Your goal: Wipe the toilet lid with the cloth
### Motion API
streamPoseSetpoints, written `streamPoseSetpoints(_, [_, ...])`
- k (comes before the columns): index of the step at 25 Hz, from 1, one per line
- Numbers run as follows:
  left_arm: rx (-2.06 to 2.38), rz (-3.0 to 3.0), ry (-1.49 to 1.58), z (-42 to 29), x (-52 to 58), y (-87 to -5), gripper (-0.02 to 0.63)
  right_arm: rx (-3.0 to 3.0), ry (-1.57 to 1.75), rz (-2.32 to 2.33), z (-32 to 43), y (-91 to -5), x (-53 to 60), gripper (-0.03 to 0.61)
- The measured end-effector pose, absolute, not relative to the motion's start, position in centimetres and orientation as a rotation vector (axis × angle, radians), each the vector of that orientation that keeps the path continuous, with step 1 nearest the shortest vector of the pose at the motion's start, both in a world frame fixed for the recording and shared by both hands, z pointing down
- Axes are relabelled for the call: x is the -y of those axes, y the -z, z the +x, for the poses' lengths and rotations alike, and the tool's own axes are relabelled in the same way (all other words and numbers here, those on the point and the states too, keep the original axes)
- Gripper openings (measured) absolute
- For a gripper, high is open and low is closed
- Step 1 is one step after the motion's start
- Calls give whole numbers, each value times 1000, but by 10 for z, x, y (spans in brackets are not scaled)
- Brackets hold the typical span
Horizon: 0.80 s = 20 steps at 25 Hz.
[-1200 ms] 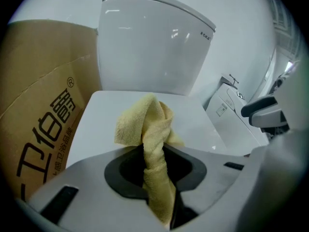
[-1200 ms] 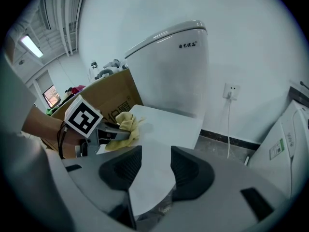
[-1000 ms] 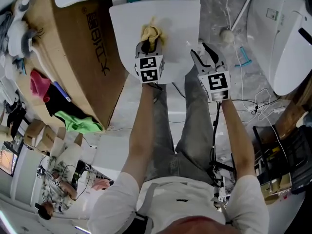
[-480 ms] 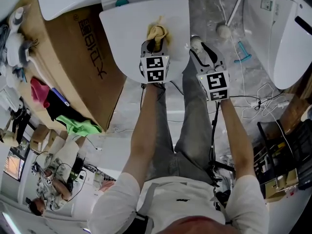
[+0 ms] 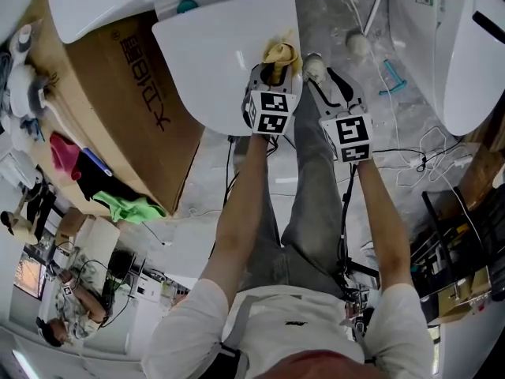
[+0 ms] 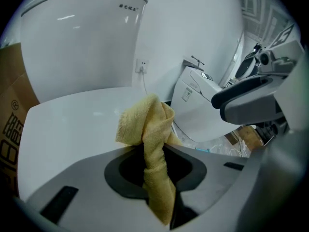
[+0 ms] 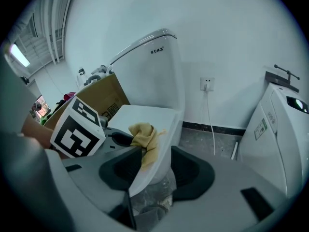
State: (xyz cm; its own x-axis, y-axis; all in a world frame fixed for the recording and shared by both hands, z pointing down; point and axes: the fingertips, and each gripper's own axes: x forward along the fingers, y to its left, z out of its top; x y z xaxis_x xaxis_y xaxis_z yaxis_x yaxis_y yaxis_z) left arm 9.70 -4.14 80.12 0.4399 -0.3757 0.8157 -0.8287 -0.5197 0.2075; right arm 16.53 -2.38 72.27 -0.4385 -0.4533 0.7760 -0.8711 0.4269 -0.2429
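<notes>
Firmly, the left gripper (image 5: 274, 71) pinched the yellow cloth (image 6: 147, 129) between its jaws, the bunched end spilling beyond their tips onto the toilet lid (image 5: 213, 54). Just beside it, the right gripper (image 5: 330, 85) hung with jaws apart, empty.

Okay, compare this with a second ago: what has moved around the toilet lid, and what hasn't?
The left tool, shut on the yellow cloth, has slid the cloth to the person's right across the toilet lid, from about the middle to near its right edge. Nothing was taken hold of or let go. The right tool stays open and empty just off the lid's right side.
</notes>
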Motion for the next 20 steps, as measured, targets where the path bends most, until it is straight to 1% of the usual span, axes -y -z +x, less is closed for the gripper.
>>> streamPoseSetpoints(10, [834, 2170, -986, 115, 11, -802, 104, 2011, -889, 1120, 155, -734, 1, 202])
streamPoseSetpoints(20, [772, 2178, -990, 81, -20, -801, 104, 2000, -868, 1109, 123, -734, -11, 202])
